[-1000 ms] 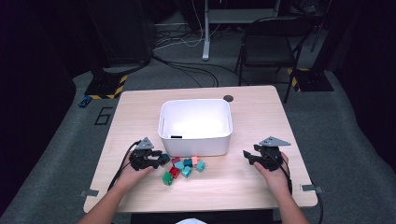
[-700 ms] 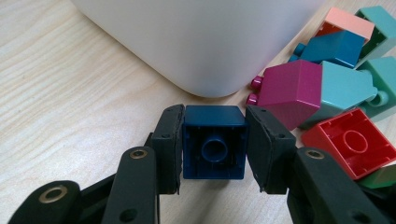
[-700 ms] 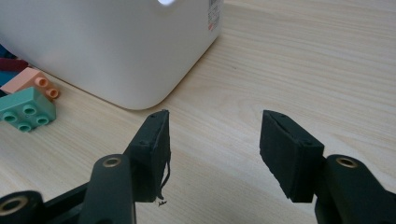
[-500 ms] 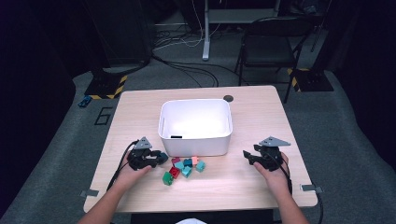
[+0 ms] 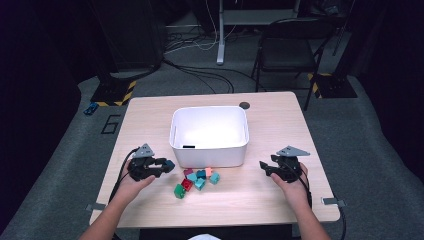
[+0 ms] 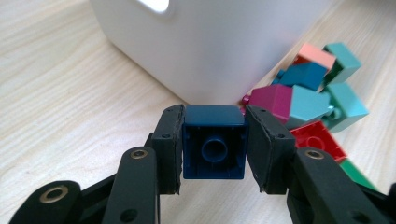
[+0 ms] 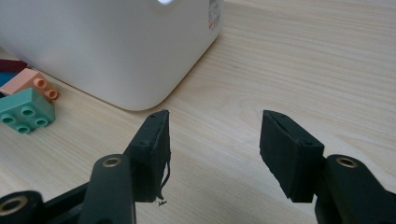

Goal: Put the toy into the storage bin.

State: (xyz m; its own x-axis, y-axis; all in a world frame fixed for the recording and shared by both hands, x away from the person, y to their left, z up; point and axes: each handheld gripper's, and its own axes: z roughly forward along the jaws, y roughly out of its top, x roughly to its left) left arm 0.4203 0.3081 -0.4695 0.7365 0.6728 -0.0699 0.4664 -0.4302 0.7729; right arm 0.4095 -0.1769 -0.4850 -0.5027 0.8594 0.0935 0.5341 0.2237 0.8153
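The left gripper (image 6: 214,151) has just closed on a dark blue brick (image 6: 214,145), lifted at the white bin's (image 5: 210,145) seven o'clock. One black piece lies inside; the brick pile (image 5: 196,181) at six o'clock remains. The right gripper (image 7: 212,151) waits at four o'clock, jaws apart, empty.

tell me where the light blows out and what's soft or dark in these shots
High view: the white plastic bin glares inside, and the room around the table is nearly black. Left gripper view: the dark blue toy brick is sharp, the bin wall washed out. Right gripper view: the mint green studded brick is slightly soft.
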